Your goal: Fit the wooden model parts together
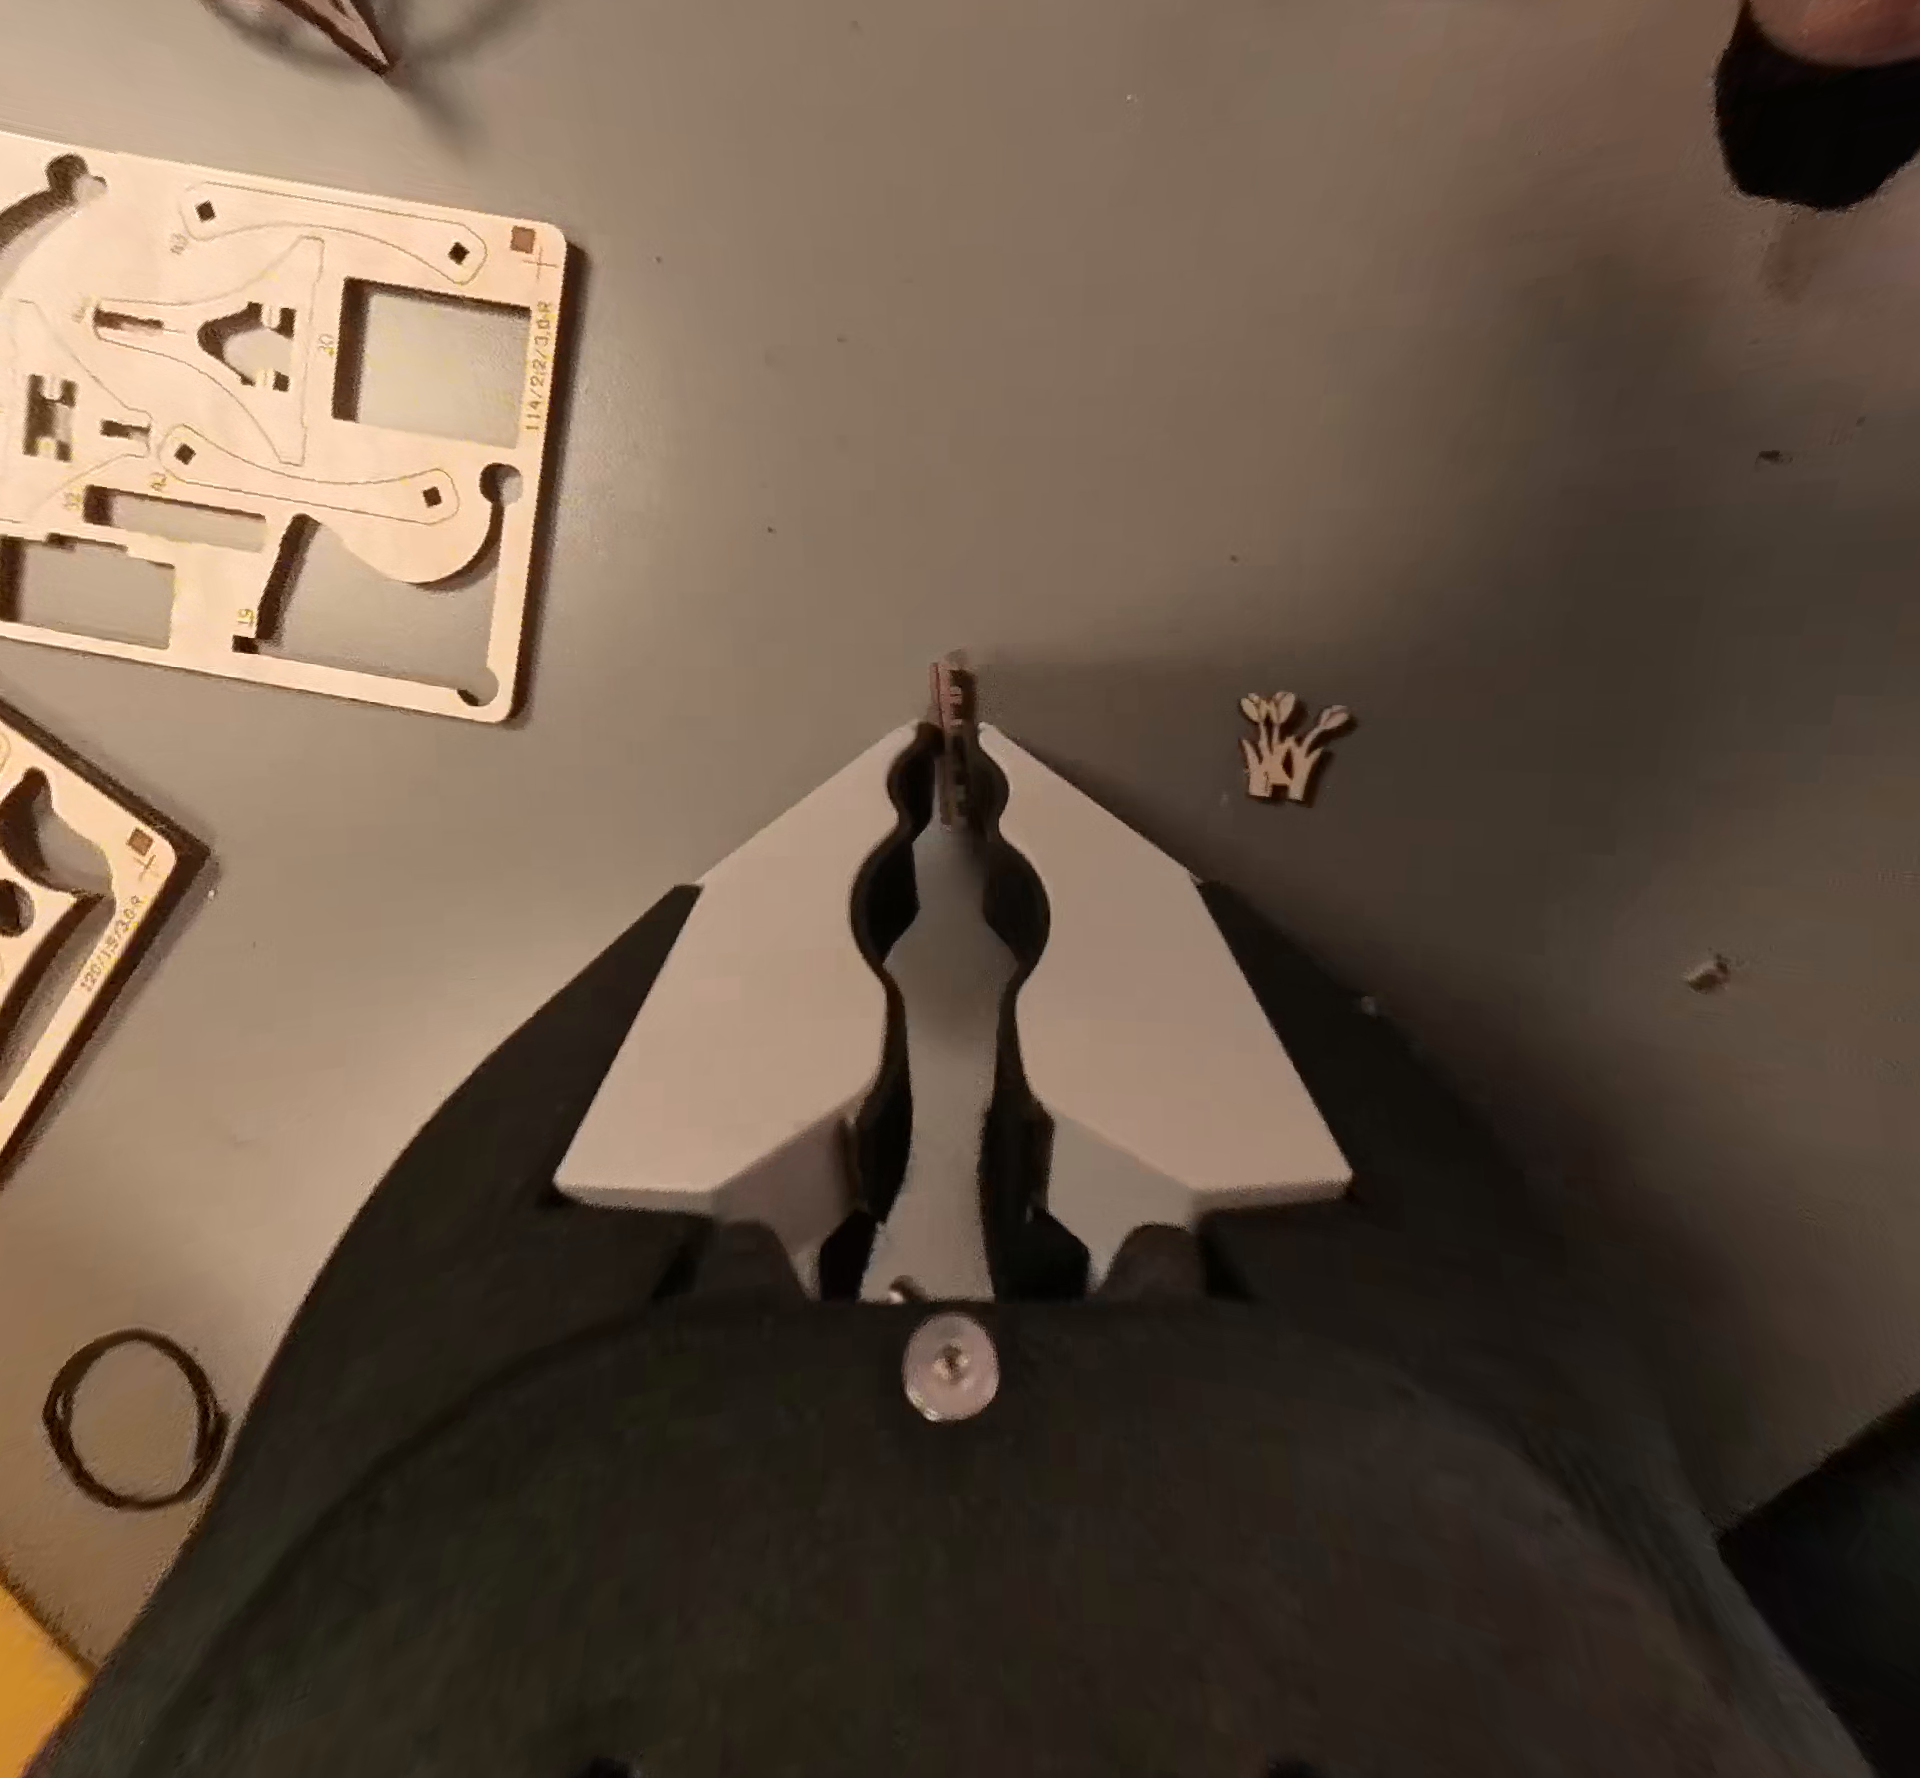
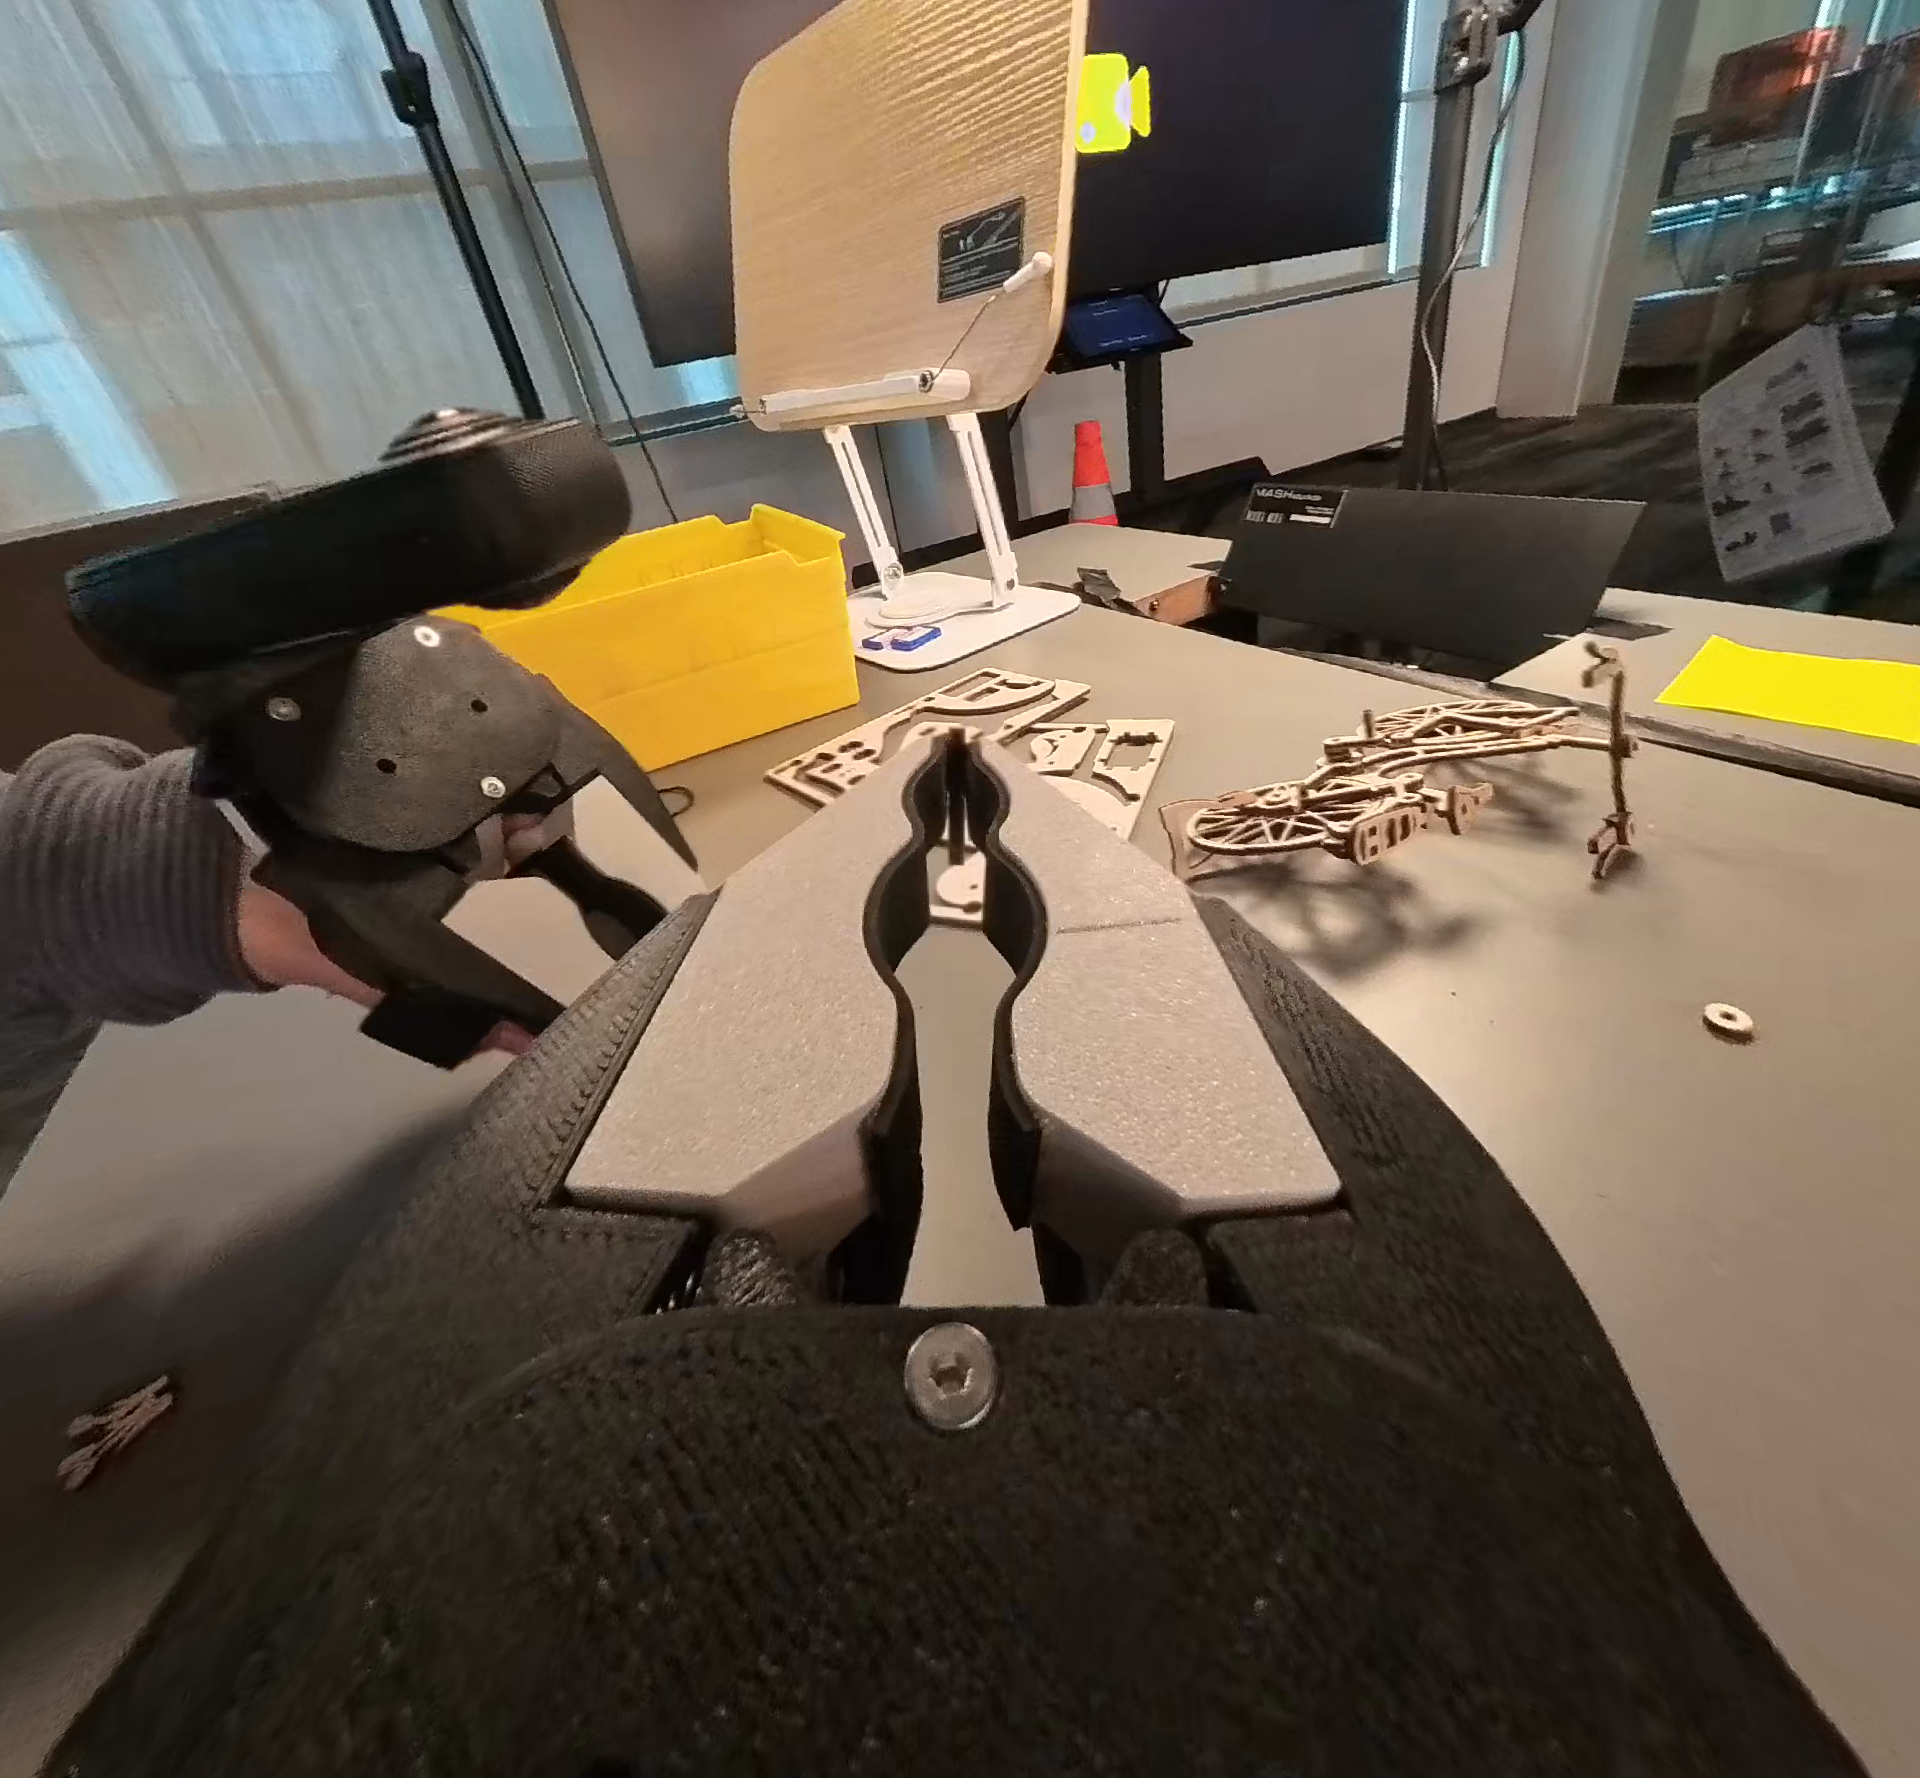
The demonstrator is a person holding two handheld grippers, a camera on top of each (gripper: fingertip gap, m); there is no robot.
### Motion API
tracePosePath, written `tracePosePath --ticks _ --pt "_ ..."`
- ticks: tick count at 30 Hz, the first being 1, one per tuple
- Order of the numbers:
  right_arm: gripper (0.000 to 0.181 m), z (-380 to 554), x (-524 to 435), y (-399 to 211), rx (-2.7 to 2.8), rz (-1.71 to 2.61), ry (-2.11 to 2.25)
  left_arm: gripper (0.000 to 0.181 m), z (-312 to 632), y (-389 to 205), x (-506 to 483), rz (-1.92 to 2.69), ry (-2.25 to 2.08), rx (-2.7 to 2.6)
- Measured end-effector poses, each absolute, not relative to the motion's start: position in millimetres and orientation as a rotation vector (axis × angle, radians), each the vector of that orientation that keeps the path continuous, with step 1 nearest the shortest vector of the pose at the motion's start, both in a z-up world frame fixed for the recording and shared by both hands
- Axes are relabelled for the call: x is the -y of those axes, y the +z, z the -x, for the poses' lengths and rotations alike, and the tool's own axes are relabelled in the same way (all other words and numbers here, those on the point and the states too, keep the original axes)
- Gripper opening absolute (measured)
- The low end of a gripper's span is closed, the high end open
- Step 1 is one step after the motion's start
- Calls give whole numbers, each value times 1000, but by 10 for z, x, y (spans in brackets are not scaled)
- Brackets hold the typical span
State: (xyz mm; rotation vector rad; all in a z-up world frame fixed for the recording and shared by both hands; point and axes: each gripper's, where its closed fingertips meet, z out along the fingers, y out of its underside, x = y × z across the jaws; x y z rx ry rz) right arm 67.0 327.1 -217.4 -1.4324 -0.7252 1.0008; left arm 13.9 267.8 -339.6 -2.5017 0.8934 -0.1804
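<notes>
In the left wrist view my left gripper (image 1: 954, 736) points down at the grey table, shut on a small thin wooden part (image 1: 951, 689) held edge-on at the fingertips. A small flower-shaped wooden piece (image 1: 1294, 749) lies just right of it. My right gripper (image 2: 954, 741) is shut, and a thin dark wooden part (image 2: 954, 809) seems pinched edge-on between its pads. The partly built wheeled wooden model (image 2: 1382, 793) lies on the table to its right. The left gripper (image 2: 644, 855) shows at the left of the right wrist view, held by a hand in a grey sleeve.
Punched wooden part sheets (image 1: 281, 440) (image 1: 62, 918) lie to the left, with a black rubber band (image 1: 135, 1416) nearby. A yellow bin (image 2: 707, 648), a wooden book stand (image 2: 904, 170) and a black board (image 2: 1434, 575) stand at the back. A small washer (image 2: 1727, 1020) lies at the right.
</notes>
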Motion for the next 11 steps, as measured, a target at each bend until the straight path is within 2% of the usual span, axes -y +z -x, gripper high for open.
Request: tracePosePath --ticks 3,4,8,11 --pt "0 -687 -3143 -2050 742 1370 1083 1 -197 -3335 -2638 2483 -269 -847" --pt "0 -697 -3045 -1925 742 1311 1153 1 -365 -3152 -2620 2388 -442 -782" --pt "0 -885 -2455 -1177 753 931 1365 0 -967 -1637 -2237 1739 -1434 -451" --pt "0 -1071 -2031 -744 760 680 1473 0 -994 -914 -1948 1392 -1904 -287"
